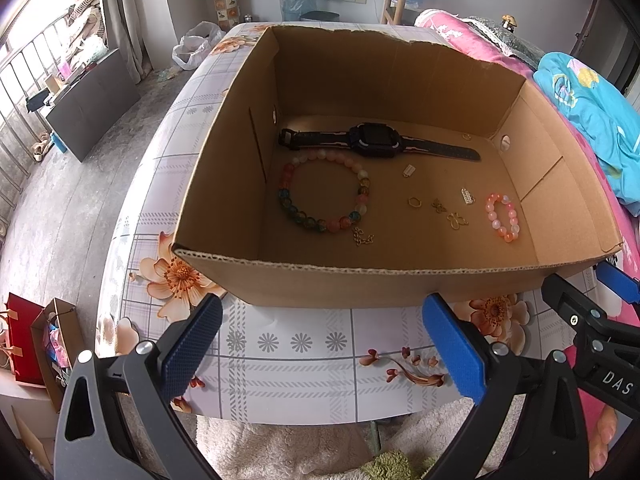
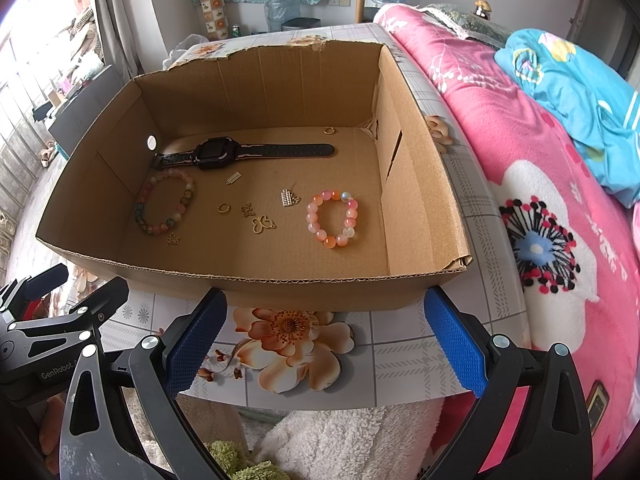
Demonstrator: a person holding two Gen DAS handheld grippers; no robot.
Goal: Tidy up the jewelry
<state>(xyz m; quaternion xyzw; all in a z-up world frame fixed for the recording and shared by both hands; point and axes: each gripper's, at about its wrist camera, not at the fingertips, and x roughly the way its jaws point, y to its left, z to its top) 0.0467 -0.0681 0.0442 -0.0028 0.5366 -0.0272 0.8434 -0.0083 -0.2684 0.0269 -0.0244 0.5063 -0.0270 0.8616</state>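
A shallow cardboard box (image 1: 400, 276) is seen on a table covered with a flowered tablecloth (image 1: 304, 344), and every piece of jewelry is placed inside it. Toward the box's far wall a black wristwatch (image 1: 374, 142) is laid flat with its strap stretched out. Just nearer than the watch, by the box's left wall, a large multicoloured bead bracelet (image 1: 324, 194) is found, with a short gold chain (image 1: 362, 237) close beside its near edge. By the box's right wall a small pink and orange bead bracelet (image 2: 332, 217) is laid. Between the two bracelets several small charms are scattered apart from one another: a gold ring (image 2: 223, 208), a small gold flower charm (image 2: 248, 209), a gold butterfly charm (image 2: 263, 224) and two silver rectangular charms (image 2: 289, 197) (image 2: 233, 178). Another gold ring (image 2: 328, 131) is seen near the box's far right corner.

The left gripper (image 1: 320, 344) and the right gripper (image 2: 324, 340) are both held outside the box, in front of its near wall, above the tablecloth. The jaws of each are spread wide apart and nothing is grasped.
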